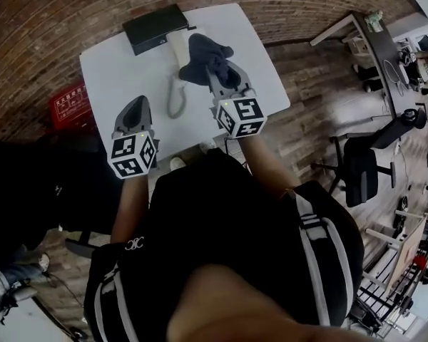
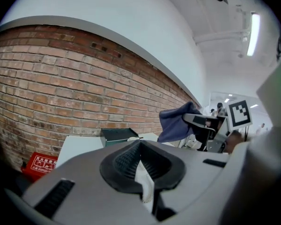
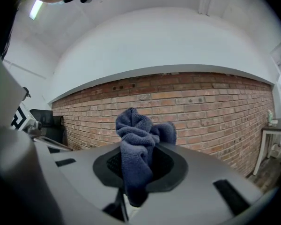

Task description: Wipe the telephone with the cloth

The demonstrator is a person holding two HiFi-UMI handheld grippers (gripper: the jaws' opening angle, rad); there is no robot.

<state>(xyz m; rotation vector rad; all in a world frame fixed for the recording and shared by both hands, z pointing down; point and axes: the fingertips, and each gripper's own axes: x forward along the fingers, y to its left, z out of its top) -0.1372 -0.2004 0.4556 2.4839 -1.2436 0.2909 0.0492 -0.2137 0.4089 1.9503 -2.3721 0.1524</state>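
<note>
A black telephone [image 1: 155,28] sits at the far left corner of the white table [image 1: 114,70]. Its white handset [image 1: 177,48] lies beside it, and the coiled cord [image 1: 175,95] trails toward me. My right gripper [image 1: 217,71] is shut on a dark blue cloth [image 1: 202,59], held bunched just right of the handset. In the right gripper view the cloth [image 3: 139,142] sticks up from between the jaws of the gripper [image 3: 138,159]. My left gripper [image 1: 134,107] hovers over the table's near left part, shut and holding nothing. The left gripper view shows the telephone [image 2: 119,136] and the cloth [image 2: 175,121] beyond its jaws.
A red crate [image 1: 70,105] stands on the floor left of the table, against the brick wall [image 2: 61,93]. To the right are a black office chair [image 1: 367,166] and a long desk [image 1: 378,48]. My own body fills the lower head view.
</note>
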